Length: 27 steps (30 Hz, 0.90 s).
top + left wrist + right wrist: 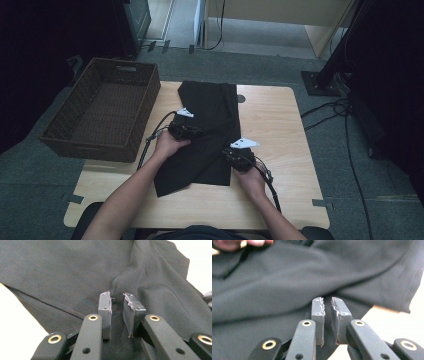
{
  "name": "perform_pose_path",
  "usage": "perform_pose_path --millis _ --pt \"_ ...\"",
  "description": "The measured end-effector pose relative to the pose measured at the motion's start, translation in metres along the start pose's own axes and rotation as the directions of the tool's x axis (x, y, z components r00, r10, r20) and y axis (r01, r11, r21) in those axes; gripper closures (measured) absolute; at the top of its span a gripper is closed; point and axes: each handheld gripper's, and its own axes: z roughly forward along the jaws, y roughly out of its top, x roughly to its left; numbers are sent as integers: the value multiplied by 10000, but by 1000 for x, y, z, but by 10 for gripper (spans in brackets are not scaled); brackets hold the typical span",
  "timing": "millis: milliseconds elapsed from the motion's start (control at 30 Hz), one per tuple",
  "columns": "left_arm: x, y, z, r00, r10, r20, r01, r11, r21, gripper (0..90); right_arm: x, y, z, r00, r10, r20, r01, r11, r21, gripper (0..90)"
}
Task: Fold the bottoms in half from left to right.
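Note:
A black garment [210,125] lies folded lengthwise on the light wooden table [272,125]. The left gripper [186,131] rests on the garment's left edge near its middle. In the left gripper view its pads [105,307] stand a little apart, and a raised crease of the black cloth [62,277] runs into the gap at the left gripper [117,296]. The right gripper [239,159] sits at the garment's near right corner. In the right gripper view its jaws are nearly together at the right gripper [327,301], with the dark cloth [287,290] filling the narrow slot by the hem.
A brown wicker basket [100,145] stands off the table's left side, touching its edge. Bare tabletop lies right of the garment and along the near edge. Cables [345,125] run across the floor at right. The other hand [237,243] shows at the right gripper view's top left.

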Motion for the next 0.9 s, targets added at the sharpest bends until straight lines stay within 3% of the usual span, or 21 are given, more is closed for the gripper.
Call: perform_pose_path --millis 200,333,433,600,900 --pt "1 0 0 9996 -235 153 236 9997 -68 703 5 -7 -4 10000 20 -17 -21 9998 -200 805" --pt "1 1 0 9996 -250 140 252 9996 -104 686 13 -12 -9 9995 -304 4 304 9994 -156 806" --pt "2 2 -1 9995 -321 26 321 9994 -92 642 21 -16 -16 9990 -346 -281 350 9993 108 807" --pt "6 1 -1 9993 -375 -41 374 9992 -125 648 29 -22 -25 9971 -585 -493 599 9978 274 809" --pt "6 2 0 9992 -336 -216 332 9992 -209 658 43 -40 -46 9916 -265 -1265 337 9979 548 804"
